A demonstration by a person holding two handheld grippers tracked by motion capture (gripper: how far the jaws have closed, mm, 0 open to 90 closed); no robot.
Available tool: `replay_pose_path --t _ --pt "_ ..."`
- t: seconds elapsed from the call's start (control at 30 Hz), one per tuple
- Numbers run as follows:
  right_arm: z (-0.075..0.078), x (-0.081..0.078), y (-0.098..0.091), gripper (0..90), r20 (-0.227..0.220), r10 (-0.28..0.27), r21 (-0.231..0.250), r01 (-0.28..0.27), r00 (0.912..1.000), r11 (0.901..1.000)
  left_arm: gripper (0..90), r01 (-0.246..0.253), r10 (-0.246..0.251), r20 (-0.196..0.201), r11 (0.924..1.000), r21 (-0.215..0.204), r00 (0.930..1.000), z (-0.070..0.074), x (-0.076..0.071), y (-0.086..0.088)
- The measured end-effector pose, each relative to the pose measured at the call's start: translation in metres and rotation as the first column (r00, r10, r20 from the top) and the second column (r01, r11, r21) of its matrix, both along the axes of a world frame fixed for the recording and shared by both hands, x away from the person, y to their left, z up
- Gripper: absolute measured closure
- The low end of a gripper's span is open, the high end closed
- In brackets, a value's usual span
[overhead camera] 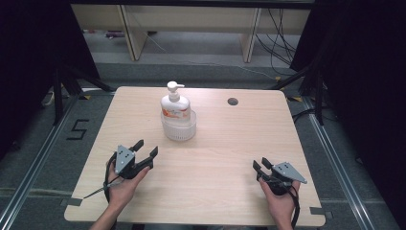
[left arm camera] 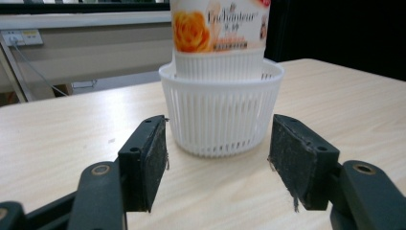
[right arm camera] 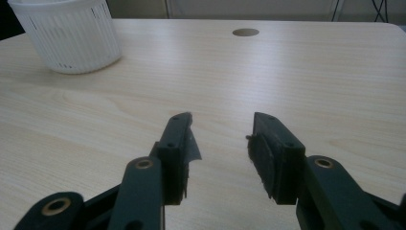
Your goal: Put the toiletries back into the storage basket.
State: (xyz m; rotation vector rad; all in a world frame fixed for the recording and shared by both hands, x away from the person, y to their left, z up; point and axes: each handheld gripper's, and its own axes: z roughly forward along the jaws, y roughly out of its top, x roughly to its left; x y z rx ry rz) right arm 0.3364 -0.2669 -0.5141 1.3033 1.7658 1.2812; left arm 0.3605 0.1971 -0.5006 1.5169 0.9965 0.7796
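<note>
A white pump bottle with an orange flower label stands upright inside a small white slotted basket near the middle of the wooden table. My left gripper sits open at the front left, aimed at the basket a short way ahead, with nothing between its jaws. The bottle rises out of the top of the left gripper view. At the front right my right gripper stands open and empty above bare table. The basket lies far off at the upper left of the right gripper view.
A round cable hole is cut in the table at the back right. Beyond the far edge are wooden furniture legs and loose cables on the floor. A "5" is taped on the floor at the left.
</note>
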Motion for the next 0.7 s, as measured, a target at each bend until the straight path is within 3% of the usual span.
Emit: replay_pose_path --t 0.17,0.23,0.33,0.5,0.67,0.7 --pt "0.0 0.0 0.0 58.6 -0.001 0.003 0.006 -0.003 1.0 1.0 37.5 -0.002 0.002 0.002 1.0 -0.004 1.0 -0.011 -0.002 0.007" --pt "0.001 -0.001 0.0 58.6 -0.023 -0.01 -0.008 0.01 0.9997 0.9999 37.6 -0.009 0.009 0.007 0.9999 -0.006 0.9999 -0.014 -0.002 0.009" --pt "0.001 -0.001 -0.001 58.5 -0.013 -0.007 -0.013 0.007 0.9999 0.9999 37.7 -0.016 0.016 0.005 0.9998 -0.011 0.9999 -0.019 -0.002 0.011" --pt "0.001 0.0 0.0 58.4 -0.017 -0.003 -0.011 0.003 0.9999 0.9999 37.9 -0.021 0.021 0.0 0.9998 -0.001 0.9998 -0.023 0.0 0.015" --pt "0.001 0.0 0.0 58.3 -0.015 0.003 -0.012 -0.003 0.9999 0.9999 38.8 -0.007 0.007 0.023 1.0 -0.005 0.9997 -0.024 0.0 0.014" --pt "0.001 -0.001 0.002 58.3 -0.029 -0.004 0.02 0.005 0.9996 0.9998 38.9 -0.012 0.012 0.013 0.9999 0.004 0.9998 -0.023 -0.001 0.014"
